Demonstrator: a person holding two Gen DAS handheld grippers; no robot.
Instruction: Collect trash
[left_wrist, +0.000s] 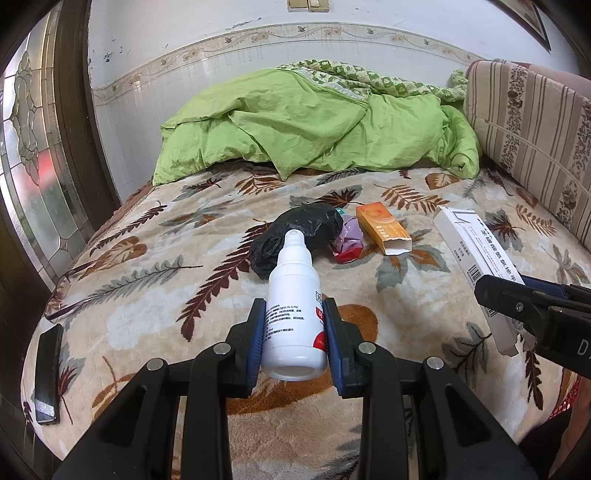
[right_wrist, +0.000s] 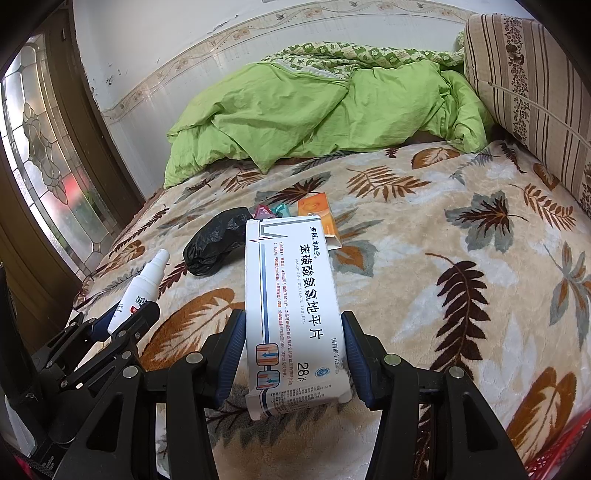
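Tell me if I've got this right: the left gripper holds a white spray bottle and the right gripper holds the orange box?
Not quite. The right gripper holds the white tablet box, as the right wrist view shows; the orange box lies on the bed. The left gripper does hold the white spray bottle.

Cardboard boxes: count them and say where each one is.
2. The white medicine box is clamped in the right gripper. The orange box lies open-ended on the blanket beside the crumpled wrappers. More could be hidden under the green quilt.

a rumpled green quilt lies on the leaf-print blanket beside a striped cushion.
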